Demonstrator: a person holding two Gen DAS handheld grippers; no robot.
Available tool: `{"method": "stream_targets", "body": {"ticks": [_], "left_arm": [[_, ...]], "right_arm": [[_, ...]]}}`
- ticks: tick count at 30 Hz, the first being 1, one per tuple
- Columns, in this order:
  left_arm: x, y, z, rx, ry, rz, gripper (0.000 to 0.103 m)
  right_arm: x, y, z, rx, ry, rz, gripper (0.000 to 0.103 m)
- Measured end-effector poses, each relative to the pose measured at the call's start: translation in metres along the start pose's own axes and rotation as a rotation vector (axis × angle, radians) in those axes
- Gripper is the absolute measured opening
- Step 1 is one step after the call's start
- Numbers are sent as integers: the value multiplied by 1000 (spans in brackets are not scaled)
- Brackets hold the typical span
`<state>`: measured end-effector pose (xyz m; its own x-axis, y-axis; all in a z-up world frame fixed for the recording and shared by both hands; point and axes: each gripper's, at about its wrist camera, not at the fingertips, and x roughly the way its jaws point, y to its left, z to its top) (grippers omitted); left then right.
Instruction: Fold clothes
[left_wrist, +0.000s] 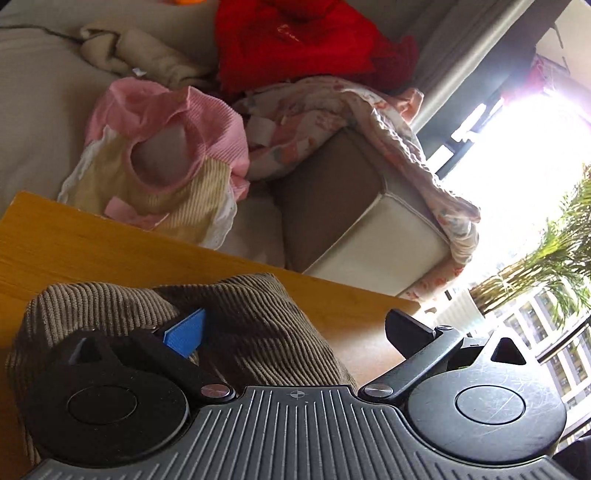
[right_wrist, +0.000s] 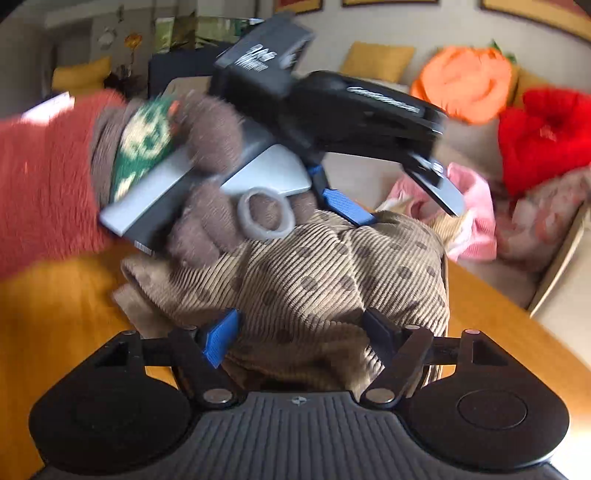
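Brown corduroy garment (right_wrist: 314, 280) bunched on wooden surface (right_wrist: 74, 295) — both grippers' jaws apart, left gripper (left_wrist: 295, 328), right gripper (right_wrist: 303, 339), cloth between, seemingly unclamped.

A fuzzy brown glove (right_wrist: 207, 155) with a green-and-cream patterned band (right_wrist: 142, 147) meets a rust-red fleece sleeve (right_wrist: 44, 177).

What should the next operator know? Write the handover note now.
Left gripper: open above the spotted corduroy garment, gripping nothing.
Right gripper: jaws wide around the same bunched garment; whether it is gripped is unclear.
The garment lies crumpled on the wooden table, unfolded.
Waiting on the sofa: pink-and-yellow garment, red garment, floral garment, beige garment.
Done: nothing visibly folded. Left: every piece.
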<state>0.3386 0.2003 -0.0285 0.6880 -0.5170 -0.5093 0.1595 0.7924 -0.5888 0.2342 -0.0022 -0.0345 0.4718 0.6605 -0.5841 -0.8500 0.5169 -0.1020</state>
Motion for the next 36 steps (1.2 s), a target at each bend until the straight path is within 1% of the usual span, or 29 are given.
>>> {"method": "stream_targets", "body": {"ticks": [1, 3, 5, 6, 8, 10, 11, 12, 13, 14, 15, 17, 18, 20, 21, 23, 25, 27, 28, 29, 30, 31, 32, 34, 36], "left_arm": [[1, -1, 0, 16, 7, 8, 103], [1, -3, 1, 38, 15, 20, 103], [0, -4, 2, 46, 16, 25, 103], [0, -4, 2, 49, 16, 26, 103], [0, -4, 2, 50, 16, 29, 103], [0, -5, 2, 50, 14, 32, 103], [0, -5, 2, 50, 13, 33, 103], [0, -5, 2, 50, 13, 34, 103], [-2, -6, 2, 52, 12, 37, 103], [-3, -7, 2, 53, 12, 40, 103], [-5, -8, 2, 56, 11, 42, 103], [-18, -15, 4, 74, -9, 21, 103], [-27, -17, 6, 76, -28, -17, 103], [-39, -17, 11, 72, -61, -69, 103], [-42, -15, 14, 67, -67, -72, 103], [-36, -6, 17, 32, -36, -69, 103], [-20, 11, 16, -41, 17, -67, 103], [-11, 22, 13, -86, 12, -85, 103], [-7, 27, 11, -108, 10, -94, 103], [-6, 29, 12, -120, 3, -98, 103], [-7, 30, 12, -130, 4, -97, 103], [-7, 31, 13, -138, 4, -96, 103], [-11, 29, 14, -137, -1, -87, 103], [-23, 25, 14, -111, -25, -85, 103], [-44, 19, 11, -58, -95, -88, 103]], "right_arm": [[-2, -3, 2, 24, -3, 15, 80], [-9, -11, 7, 68, -15, 48, 80], [-24, -21, 11, 120, -49, 73, 80], [-31, -25, 12, 139, -68, 77, 80], [-43, -30, 15, 165, -102, 73, 76], [-46, -27, 14, 144, -105, 77, 68], [-43, -24, 13, 125, -92, 79, 67], [-36, -22, 11, 109, -61, 78, 63], [-24, -18, 6, 102, -22, 69, 62], [-13, -15, 1, 95, -2, 57, 62], [-9, -12, -4, 78, -8, 47, 62], [-9, -6, -5, 54, -14, 34, 62], [-10, -5, -5, 51, -13, 34, 63], [-15, -5, -4, 38, -8, 38, 63], [-18, -5, -2, 33, -8, 42, 63], [-31, -7, 8, 57, -51, 62, 64], [-39, -11, 20, 75, -108, 61, 64], [-37, -13, 32, 73, -137, 56, 64], [-32, -14, 35, 68, -135, 53, 61], [-23, -12, 37, 57, -109, 49, 59], [-7, -11, 35, 42, -62, 43, 57], [6, -9, 29, 24, -29, 33, 58], [16, -7, 22, 4, -18, 21, 58], [14, 1, 15, -39, -29, 3, 59], [0, -3, 13, -17, -42, 23, 59]]}}
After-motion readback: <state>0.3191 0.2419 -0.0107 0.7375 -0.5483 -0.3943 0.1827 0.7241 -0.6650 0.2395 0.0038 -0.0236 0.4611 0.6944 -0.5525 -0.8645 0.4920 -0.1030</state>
